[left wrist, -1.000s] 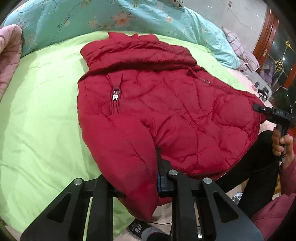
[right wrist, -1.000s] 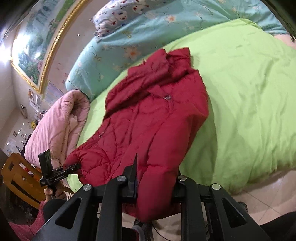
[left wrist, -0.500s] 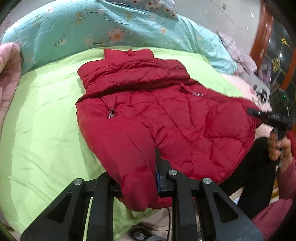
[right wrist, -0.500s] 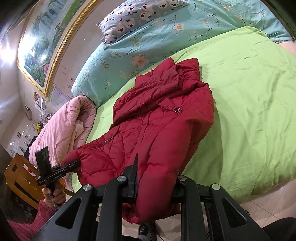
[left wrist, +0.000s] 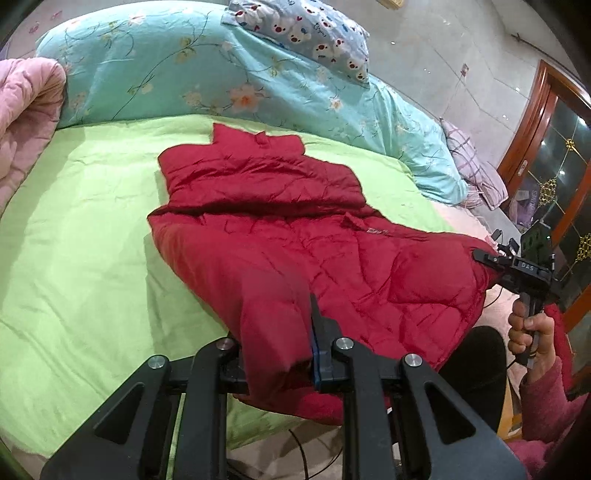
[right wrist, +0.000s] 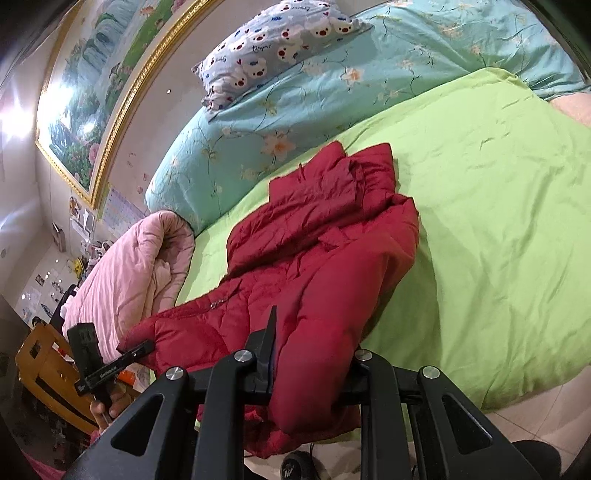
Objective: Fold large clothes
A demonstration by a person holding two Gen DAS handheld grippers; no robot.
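A red puffer jacket lies on the green bedsheet, collar toward the pillows, hem raised at the near bed edge. My left gripper is shut on one hem corner of the jacket. My right gripper is shut on the other hem corner of the jacket. Each gripper shows in the other's view, the right at the jacket's right side, the left at its left. The fabric hides the fingertips.
A teal floral duvet and a bear-print pillow lie at the bed's head. A pink quilt lies on the left. A wooden chair stands by the bed. A wooden door is at right.
Both grippers have lifted the hem and carried it toward the collar. The zipper front has rolled out of sight, and more of the pillows and wall show.
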